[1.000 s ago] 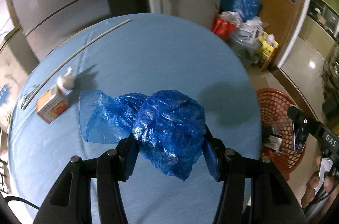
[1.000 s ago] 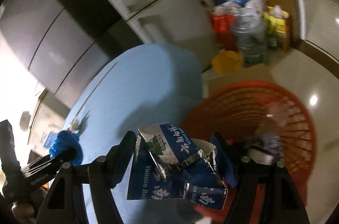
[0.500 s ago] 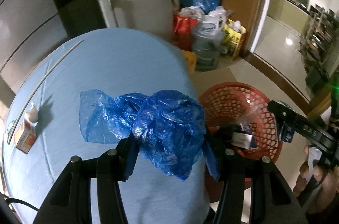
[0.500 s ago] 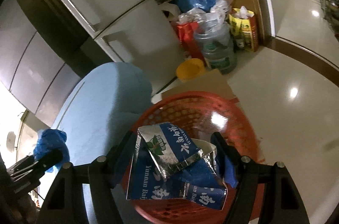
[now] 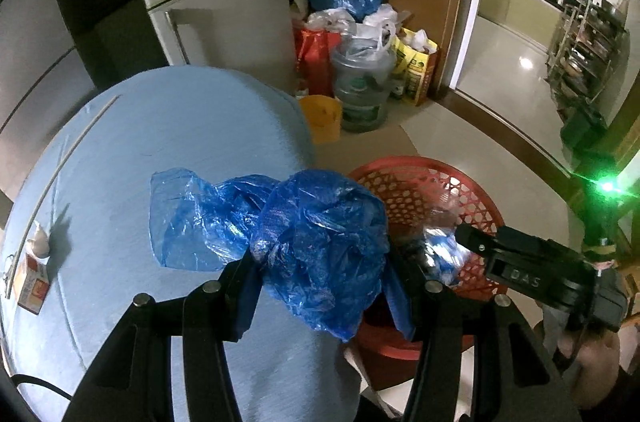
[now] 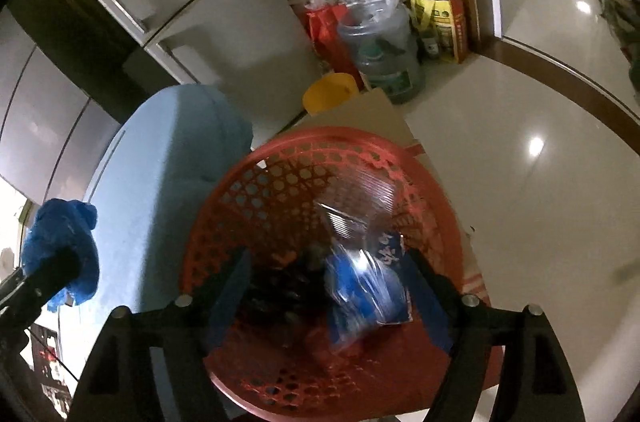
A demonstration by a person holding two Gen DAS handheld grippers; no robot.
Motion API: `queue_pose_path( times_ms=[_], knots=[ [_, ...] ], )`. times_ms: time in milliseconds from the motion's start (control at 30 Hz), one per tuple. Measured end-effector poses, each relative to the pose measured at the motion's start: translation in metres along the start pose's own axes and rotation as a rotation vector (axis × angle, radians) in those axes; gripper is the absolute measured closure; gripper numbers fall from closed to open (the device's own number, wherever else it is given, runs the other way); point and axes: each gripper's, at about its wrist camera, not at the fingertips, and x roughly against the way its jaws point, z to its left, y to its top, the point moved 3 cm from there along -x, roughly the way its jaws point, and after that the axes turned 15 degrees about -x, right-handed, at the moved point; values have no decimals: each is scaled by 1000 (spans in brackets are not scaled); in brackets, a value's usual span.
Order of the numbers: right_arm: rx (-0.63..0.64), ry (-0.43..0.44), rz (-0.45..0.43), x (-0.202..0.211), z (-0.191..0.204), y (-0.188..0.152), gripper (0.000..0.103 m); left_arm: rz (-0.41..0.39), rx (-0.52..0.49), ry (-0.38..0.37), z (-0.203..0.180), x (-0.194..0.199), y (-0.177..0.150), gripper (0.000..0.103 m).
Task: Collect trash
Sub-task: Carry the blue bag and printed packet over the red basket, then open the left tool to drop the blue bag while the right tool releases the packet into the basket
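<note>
1. Right gripper (image 6: 330, 288) is above the red basket (image 6: 280, 158), pointing down into it; its jaws have just been opening, and the crumpled blue-and-white carton (image 6: 366, 286) sits blurred between them, pads apparently off it, so likely dropping in
2. Basket stands on the floor beside the blue table (image 5: 180, 126), which makes for a short carry from tabletop to bin
3. Left gripper (image 5: 320, 270) is clenched on the blue plastic bag (image 5: 320, 238), squeezing the bunched part so the loose tail hangs out to the left
4. Bag hangs over the table edge, near the basket rim, not yet above the opening
5. Small orange box (image 5: 32, 286) lies at the far left of the table, uncollected
6. Judgement: carton is nearly binned, bag goes next once the right gripper clears
</note>
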Motion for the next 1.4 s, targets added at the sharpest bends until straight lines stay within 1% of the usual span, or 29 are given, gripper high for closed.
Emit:
queue_pose_path(
  times_ms=[133,333,467,500,633,767,900,1033,1167,1400],
  knots=[
    [-54,17,-55,17,-12,9,21,11,3,-57,-8,-9,6,47],
    [-98,25,-129,39,-23,20,21,14,-53,-128,-37,-24,22,46],
    [-121,25,-155,49,-27,24,21,41,-78,-205,-57,-39,30,37],
    [-124,25,-160,52,-29,24,21,57,-76,-213,-60,-44,30,34],
    [-134,18,-176,58,-32,27,21,85,-41,-213,-56,-50,28,31],
    [-143,22,-169,57,-28,28,21,93,0,-185,-41,-47,23,27],
    [-102,36,-157,54,-9,24,21,91,34,-161,-22,-41,15,27],
    [-52,55,-134,48,16,15,21,83,51,-97,-1,-31,4,27],
    [7,72,-101,39,43,0,21,71,84,-39,24,-19,-14,27],
    [119,112,-38,24,96,-35,21,81,213,24,77,-3,-60,27]
  ],
)
